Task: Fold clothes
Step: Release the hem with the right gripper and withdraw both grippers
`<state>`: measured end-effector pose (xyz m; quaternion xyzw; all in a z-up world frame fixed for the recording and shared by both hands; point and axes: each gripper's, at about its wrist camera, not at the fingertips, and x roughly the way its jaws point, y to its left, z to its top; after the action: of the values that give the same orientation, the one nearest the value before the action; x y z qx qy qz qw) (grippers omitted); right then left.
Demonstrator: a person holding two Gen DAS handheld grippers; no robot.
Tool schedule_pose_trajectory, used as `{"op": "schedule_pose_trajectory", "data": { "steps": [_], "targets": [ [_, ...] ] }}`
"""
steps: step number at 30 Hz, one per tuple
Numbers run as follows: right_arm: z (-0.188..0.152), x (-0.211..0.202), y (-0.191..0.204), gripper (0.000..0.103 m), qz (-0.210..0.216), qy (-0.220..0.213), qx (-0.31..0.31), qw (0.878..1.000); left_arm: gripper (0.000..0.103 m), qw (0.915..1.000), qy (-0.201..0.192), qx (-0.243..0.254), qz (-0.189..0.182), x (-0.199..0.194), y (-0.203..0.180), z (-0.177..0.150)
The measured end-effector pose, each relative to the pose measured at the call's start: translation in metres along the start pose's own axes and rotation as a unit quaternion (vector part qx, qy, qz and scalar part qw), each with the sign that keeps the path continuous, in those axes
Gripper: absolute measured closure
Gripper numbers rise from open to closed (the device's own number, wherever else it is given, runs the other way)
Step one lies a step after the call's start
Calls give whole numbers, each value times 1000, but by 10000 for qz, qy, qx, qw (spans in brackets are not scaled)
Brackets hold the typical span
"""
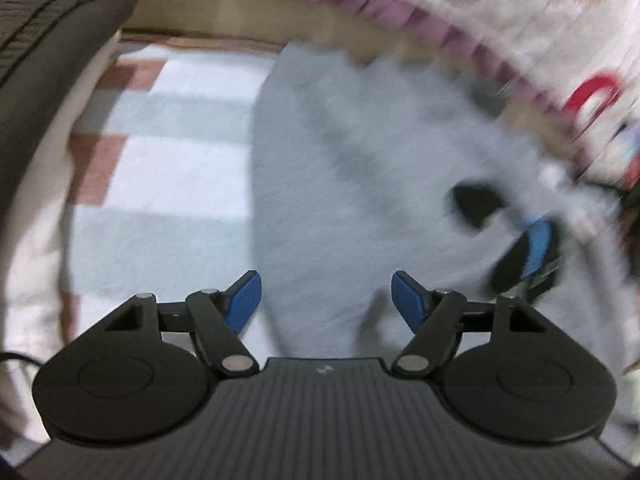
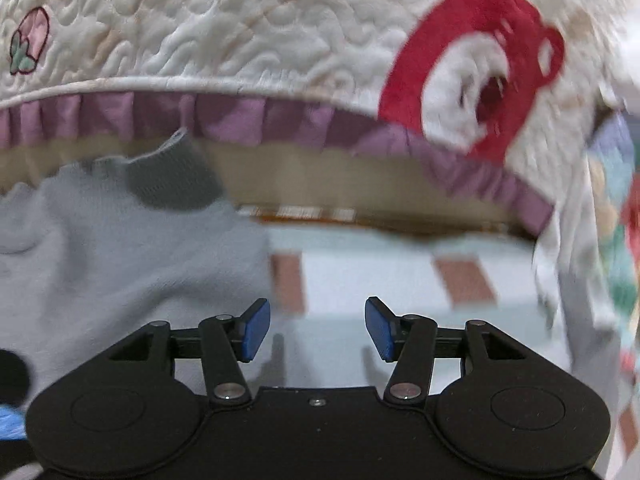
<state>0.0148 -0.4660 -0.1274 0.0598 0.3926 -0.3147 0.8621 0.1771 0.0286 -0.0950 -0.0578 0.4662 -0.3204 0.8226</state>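
Note:
A light grey garment [image 1: 360,168] lies spread on a pale checked sheet [image 1: 168,168]. My left gripper [image 1: 326,300] is open and empty, hovering just above the garment's near edge. The right gripper [image 1: 532,248] shows blurred at the garment's right side in the left wrist view. In the right wrist view the garment [image 2: 120,248] lies to the left, with a darker grey ribbed cuff [image 2: 176,180] at its far end. My right gripper [image 2: 316,328] is open and empty over the sheet [image 2: 360,280], just right of the garment.
A white quilted cover [image 2: 260,32] with a purple ruffle [image 2: 240,116] and a red ring print [image 2: 480,64] hangs behind. A dark grey ribbed cushion [image 1: 44,40] sits at the far left.

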Motion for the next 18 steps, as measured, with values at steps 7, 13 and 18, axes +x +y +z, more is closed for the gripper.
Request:
{"op": "schedule_pose_trajectory", "data": {
  "steps": [7, 13, 18],
  "targets": [
    [-30, -31, 2, 48, -315, 381, 301, 9983, 31, 9993, 206, 269, -146, 0, -13, -7],
    [-78, -128, -14, 47, 519, 82, 567, 9970, 30, 9963, 14, 841, -155, -35, -62, -23],
    [-154, -202, -33, 46, 1172, 187, 1190, 9858, 29, 9957, -28, 914, -113, -73, -103, -63]
  ]
}}
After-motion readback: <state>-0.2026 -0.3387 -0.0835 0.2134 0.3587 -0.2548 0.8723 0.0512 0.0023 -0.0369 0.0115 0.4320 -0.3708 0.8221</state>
